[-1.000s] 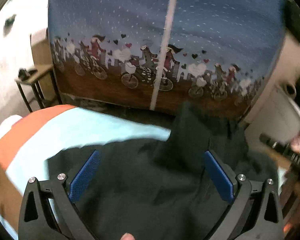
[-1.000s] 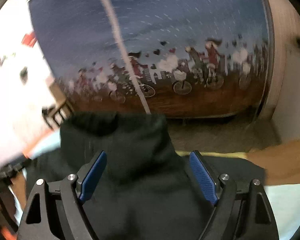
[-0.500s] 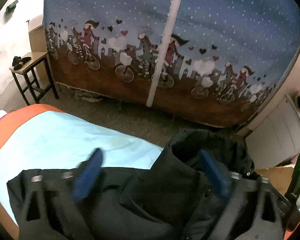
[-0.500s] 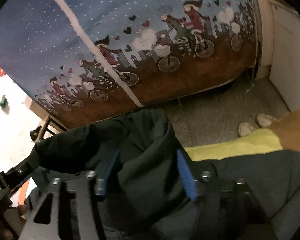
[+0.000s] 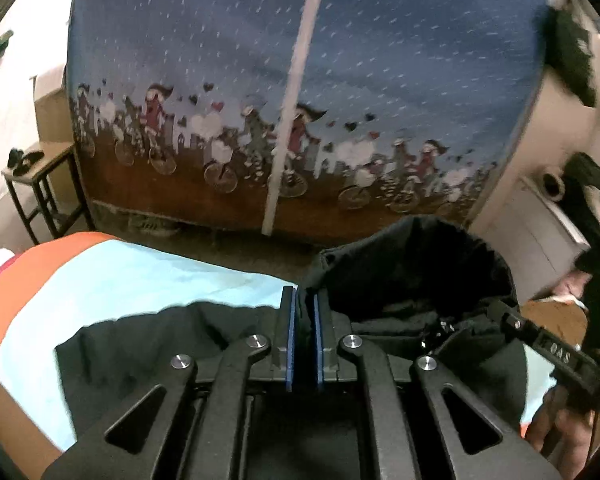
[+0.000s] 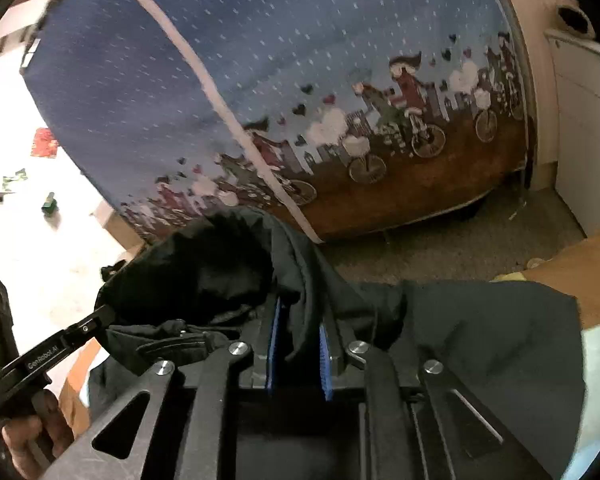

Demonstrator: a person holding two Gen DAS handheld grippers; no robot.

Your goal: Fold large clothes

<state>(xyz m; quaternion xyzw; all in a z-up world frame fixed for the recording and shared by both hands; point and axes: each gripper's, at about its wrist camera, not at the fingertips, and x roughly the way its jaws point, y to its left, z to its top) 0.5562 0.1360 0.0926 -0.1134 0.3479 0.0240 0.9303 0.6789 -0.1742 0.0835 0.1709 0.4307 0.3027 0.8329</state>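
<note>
A black hooded jacket (image 5: 412,280) lies on a table with a light blue cover (image 5: 140,276). Its hood stands up and open between the two grippers. My left gripper (image 5: 305,296) is shut on the jacket's fabric at the hood's left edge. My right gripper (image 6: 298,312) is shut on a fold of the jacket (image 6: 480,332) at the hood's right edge. The right gripper also shows at the right of the left wrist view (image 5: 540,340), and the left gripper at the left of the right wrist view (image 6: 48,356).
A large blue cloth with a bicycle print (image 5: 300,80) hangs behind the table. A small dark side table (image 5: 40,176) stands at the left. White cabinets (image 6: 588,128) stand at the right. The table's orange edge (image 5: 12,292) shows at the left.
Both grippers were open over the jacket and have closed on its fabric beside the hood. The hood now stands raised between them.
</note>
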